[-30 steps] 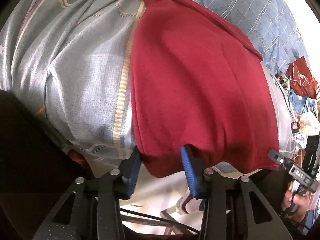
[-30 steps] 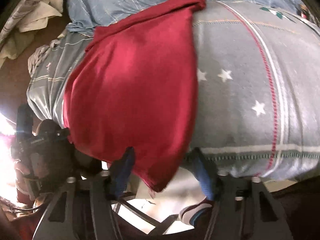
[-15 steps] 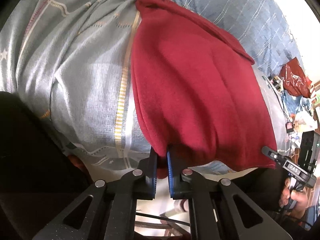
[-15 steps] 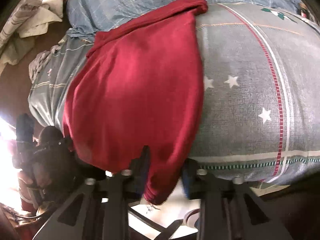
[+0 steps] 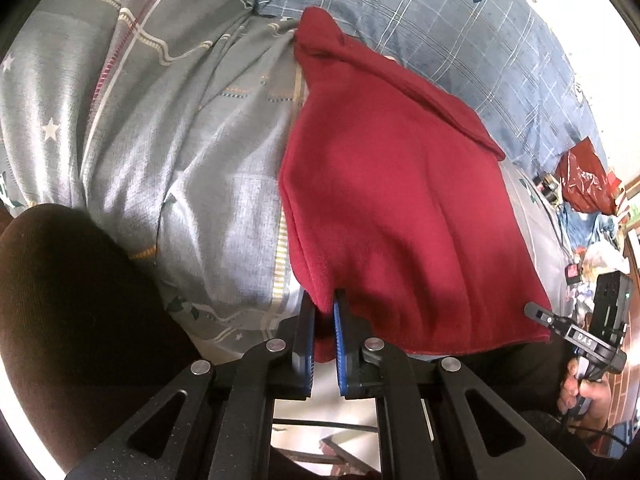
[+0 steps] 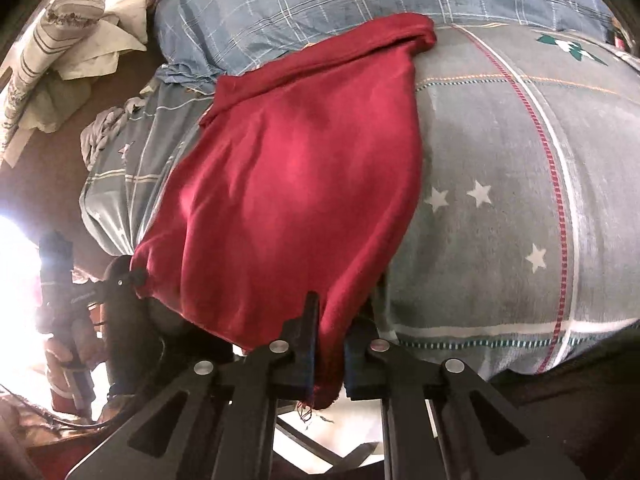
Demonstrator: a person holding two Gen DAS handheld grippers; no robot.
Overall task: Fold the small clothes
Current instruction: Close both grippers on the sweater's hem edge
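A dark red garment (image 5: 396, 208) lies spread on a grey patterned bedsheet (image 5: 168, 152), its near hem hanging toward me. My left gripper (image 5: 323, 304) is shut on the hem's left corner, red cloth pinched between its blue pads. In the right wrist view the same red garment (image 6: 296, 192) fills the middle, and my right gripper (image 6: 331, 312) is shut on the hem's right corner, with frayed threads hanging below the jaws. Each view shows the other gripper at the far hem corner: the right one (image 5: 576, 336) and the left one (image 6: 100, 288).
A blue plaid pillow (image 5: 460, 40) lies behind the garment at the head of the bed. A red plastic bag (image 5: 584, 180) and clutter sit at the far right. Crumpled pale cloths (image 6: 68, 56) lie off the bed at the upper left. A dark rounded shape (image 5: 68, 312) fills the left foreground.
Both grippers went from open around the hem to shut on its corners. The left gripper has since lifted, and the garment looks drawn toward me.
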